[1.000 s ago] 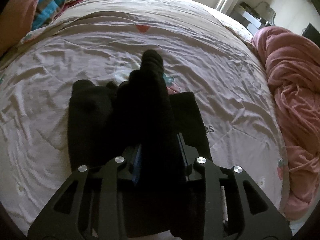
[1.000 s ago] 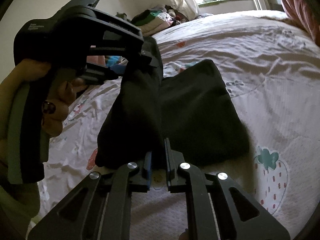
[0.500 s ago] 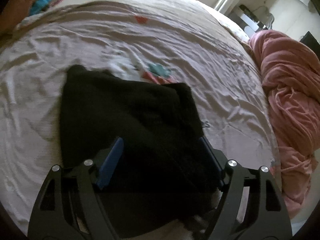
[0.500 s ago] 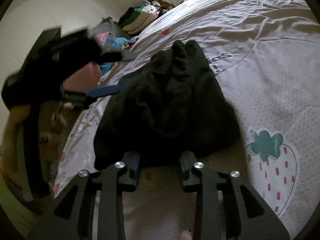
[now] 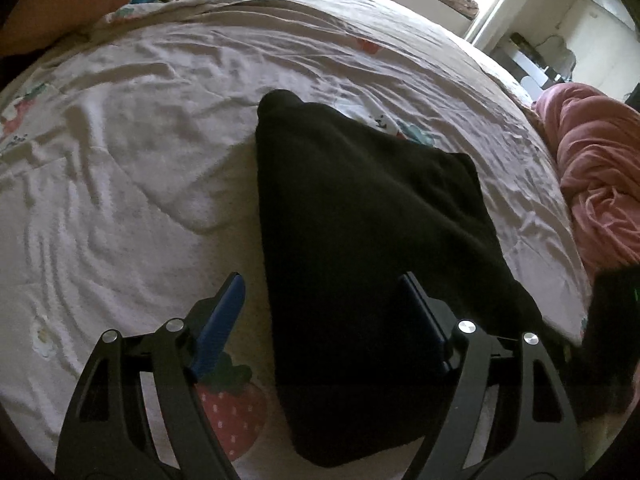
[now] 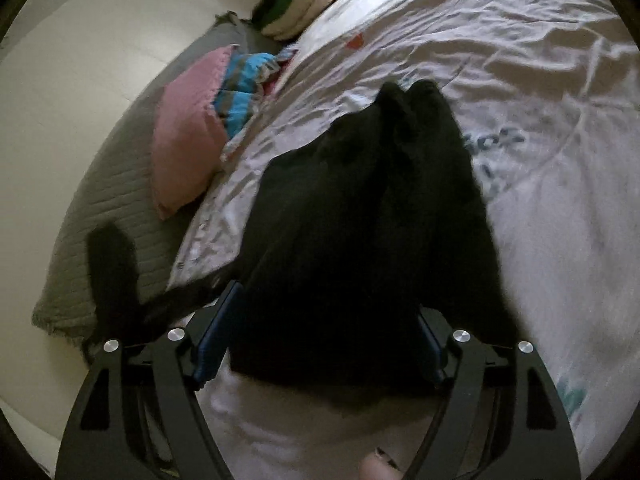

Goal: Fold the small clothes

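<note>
Your left claw (image 5: 320,316) and right claw (image 6: 324,328) have just been opening wide, releasing the black garment (image 5: 360,216), which lies folded on the bed (image 5: 140,168) between each claw's fingers.

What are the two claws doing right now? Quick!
Left claw: open, just opened, holding nothing; black garment lies below.
Right claw: open, just opened, holding nothing.

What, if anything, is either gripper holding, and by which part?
Nothing is held. The left gripper and right gripper have just opened their jaws; the black garment lies loose on the bed sheet.
</note>
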{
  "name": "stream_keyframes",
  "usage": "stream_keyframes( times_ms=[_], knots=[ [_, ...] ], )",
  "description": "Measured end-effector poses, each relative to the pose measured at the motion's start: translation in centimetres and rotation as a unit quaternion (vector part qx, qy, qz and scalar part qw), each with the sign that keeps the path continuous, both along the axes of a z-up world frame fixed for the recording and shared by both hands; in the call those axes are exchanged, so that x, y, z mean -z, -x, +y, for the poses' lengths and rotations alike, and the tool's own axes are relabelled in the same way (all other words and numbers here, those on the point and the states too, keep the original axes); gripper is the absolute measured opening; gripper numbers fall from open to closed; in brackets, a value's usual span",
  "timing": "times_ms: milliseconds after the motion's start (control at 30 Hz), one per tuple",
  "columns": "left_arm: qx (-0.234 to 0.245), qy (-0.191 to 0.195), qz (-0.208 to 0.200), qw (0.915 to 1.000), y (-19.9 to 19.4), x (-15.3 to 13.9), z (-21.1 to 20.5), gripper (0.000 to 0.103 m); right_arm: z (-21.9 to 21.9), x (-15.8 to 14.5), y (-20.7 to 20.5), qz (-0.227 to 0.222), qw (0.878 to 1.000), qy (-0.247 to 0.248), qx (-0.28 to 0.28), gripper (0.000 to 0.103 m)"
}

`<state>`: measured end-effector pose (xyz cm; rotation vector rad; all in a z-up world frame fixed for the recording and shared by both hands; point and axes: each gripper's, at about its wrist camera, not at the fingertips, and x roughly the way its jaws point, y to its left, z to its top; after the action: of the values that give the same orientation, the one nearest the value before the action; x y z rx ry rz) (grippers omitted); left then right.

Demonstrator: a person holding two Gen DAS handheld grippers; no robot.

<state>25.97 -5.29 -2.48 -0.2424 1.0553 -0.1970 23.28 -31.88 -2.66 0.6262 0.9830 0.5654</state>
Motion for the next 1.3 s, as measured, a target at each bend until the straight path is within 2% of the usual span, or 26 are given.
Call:
stream_keyframes(
  times_ms=[233, 333, 367, 400, 467, 600, 667, 800, 933, 1067, 1300],
  knots=[
    [0.009, -0.001, -0.005, 0.9999, 0.2, 0.1, -0.5, 0.071, 0.5, -0.4, -4.4, 0.002, 0.999, 0.041, -0.031, 0.073],
    [0.009, -0.001, -0.002, 1.0, 0.2, 0.3, -0.5, 0.071, 2.0, -0.5, -6.0, -0.015, 0.996, 0.078, -0.043, 0.049],
    [0.008, -0.002, -0.001, 1.0, 0.2, 0.3, -0.5, 0.071, 2.2, -0.3, -6.2, -0.018, 0.995, 0.087, -0.044, 0.031],
    [0.008, -0.004, -0.001, 1.0, 0.1, 0.3, -0.5, 0.071, 2.4, -0.3, -6.3, -0.022, 0.994, 0.092, -0.048, 0.021],
    [0.011, -0.005, -0.002, 0.9999, 0.2, 0.1, -0.8, 0.071, 2.7, -1.1, -6.0, -0.052, 0.991, 0.108, -0.058, 0.018],
    [0.027, -0.001, -0.015, 0.9995, 0.5, -0.8, -1.8, 0.071, 2.0, -4.4, -5.0, -0.115, 0.983, 0.126, -0.064, 0.017],
    [0.031, -0.003, -0.019, 0.9993, 0.7, -1.1, -2.3, 0.071, 1.6, -4.9, -5.0, -0.131, 0.977, 0.155, -0.062, 0.017],
    [0.046, -0.028, -0.017, 0.9984, 0.8, -0.4, -3.9, 0.071, 0.6, -2.2, -6.3, -0.087, 0.981, 0.165, -0.051, 0.017],
    [0.051, -0.039, -0.017, 0.9978, 1.1, 0.0, -4.2, 0.073, -0.1, -0.2, -5.9, -0.076, 0.981, 0.173, -0.042, 0.019],
    [0.051, -0.039, -0.018, 0.9977, 1.2, 0.1, -4.3, 0.073, -0.8, 0.0, -5.5, -0.071, 0.982, 0.173, -0.018, 0.032],
    [0.049, -0.041, -0.021, 0.9977, 1.6, 0.0, -4.3, 0.073, -0.6, -1.2, -4.3, -0.09, 0.972, 0.216, 0.01, 0.036]
  ],
)
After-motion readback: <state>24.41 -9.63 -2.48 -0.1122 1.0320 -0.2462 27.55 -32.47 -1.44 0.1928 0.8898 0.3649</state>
